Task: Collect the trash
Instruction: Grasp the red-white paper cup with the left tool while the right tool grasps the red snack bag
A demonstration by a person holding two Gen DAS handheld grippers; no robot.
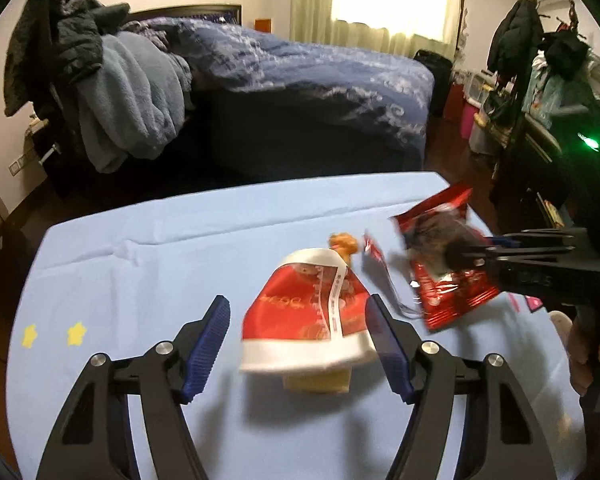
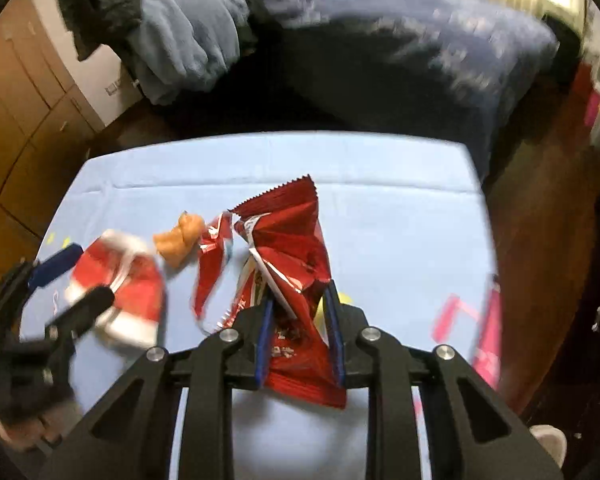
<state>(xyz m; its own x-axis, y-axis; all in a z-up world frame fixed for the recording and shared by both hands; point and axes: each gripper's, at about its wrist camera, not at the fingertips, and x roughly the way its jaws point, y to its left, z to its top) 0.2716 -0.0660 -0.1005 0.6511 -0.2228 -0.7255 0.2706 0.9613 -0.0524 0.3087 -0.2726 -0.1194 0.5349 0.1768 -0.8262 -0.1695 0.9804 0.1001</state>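
A red and white paper cup [image 1: 308, 316] lies on its side on the light blue table [image 1: 140, 264], between the fingers of my open left gripper [image 1: 296, 308]; the right finger is at its edge. The cup also shows in the right wrist view [image 2: 120, 292]. My right gripper [image 2: 298, 300] is shut on a red foil snack bag [image 2: 292, 272] and holds it above the table; the bag shows at the right in the left wrist view [image 1: 444, 264]. A torn red wrapper piece [image 2: 214, 256] and an orange crumpled scrap [image 2: 180, 242] lie between cup and bag.
A yellow block [image 1: 316, 382] lies under the cup's near rim. Two yellow stars [image 1: 52, 334] mark the table's left. Pink marks [image 2: 480, 320] sit at the table's right edge. A bed [image 1: 300, 92] with blue bedding stands beyond the table; a loaded rack [image 1: 540, 80] is at right.
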